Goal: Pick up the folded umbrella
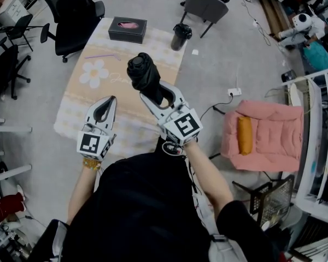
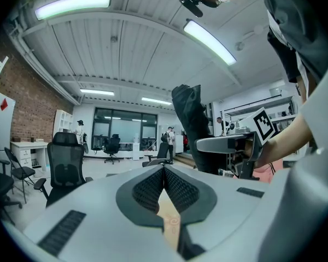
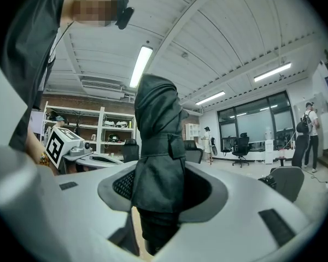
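The folded black umbrella stands upright in my right gripper, which is shut on its lower part above the beige flowered table. In the right gripper view the umbrella fills the middle, its sleeve pinched between both pads and its handle end hanging below. In the left gripper view the umbrella rises to the right, held by the other gripper. My left gripper hovers level to the left of the umbrella; its pads meet with nothing between them, as seen in its own view.
A black tissue box lies at the table's far end. A purple pen rests on the cloth. Black office chairs stand at the left, a black bin and grey chair beyond the table, a pink armchair at the right.
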Available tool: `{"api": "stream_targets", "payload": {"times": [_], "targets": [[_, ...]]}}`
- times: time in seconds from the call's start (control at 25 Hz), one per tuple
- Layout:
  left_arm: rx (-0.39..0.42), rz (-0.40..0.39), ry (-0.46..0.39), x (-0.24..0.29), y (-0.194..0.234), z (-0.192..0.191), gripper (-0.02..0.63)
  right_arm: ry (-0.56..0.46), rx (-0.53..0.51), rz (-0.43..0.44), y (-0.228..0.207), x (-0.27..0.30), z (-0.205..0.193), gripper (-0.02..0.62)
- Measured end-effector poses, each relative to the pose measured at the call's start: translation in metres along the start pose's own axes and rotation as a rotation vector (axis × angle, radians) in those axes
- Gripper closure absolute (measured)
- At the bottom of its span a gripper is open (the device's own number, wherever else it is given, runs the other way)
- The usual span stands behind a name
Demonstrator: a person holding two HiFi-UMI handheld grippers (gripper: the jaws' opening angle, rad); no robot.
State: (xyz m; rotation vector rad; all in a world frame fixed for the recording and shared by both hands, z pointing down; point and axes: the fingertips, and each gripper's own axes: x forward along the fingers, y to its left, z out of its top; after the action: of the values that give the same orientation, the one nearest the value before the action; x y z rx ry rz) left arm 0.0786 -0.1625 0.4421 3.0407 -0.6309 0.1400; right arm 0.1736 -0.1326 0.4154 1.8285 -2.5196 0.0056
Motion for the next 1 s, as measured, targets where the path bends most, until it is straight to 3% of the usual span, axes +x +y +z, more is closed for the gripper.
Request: {"api": "stream_targets", "payload": {"times": [1.0], "targets": [[-0.006,0.027,-0.016,-0.009,0.006,0.003,0.592,-0.009,0.001,0.05,0.012,0.008,0.011,0.399]]}}
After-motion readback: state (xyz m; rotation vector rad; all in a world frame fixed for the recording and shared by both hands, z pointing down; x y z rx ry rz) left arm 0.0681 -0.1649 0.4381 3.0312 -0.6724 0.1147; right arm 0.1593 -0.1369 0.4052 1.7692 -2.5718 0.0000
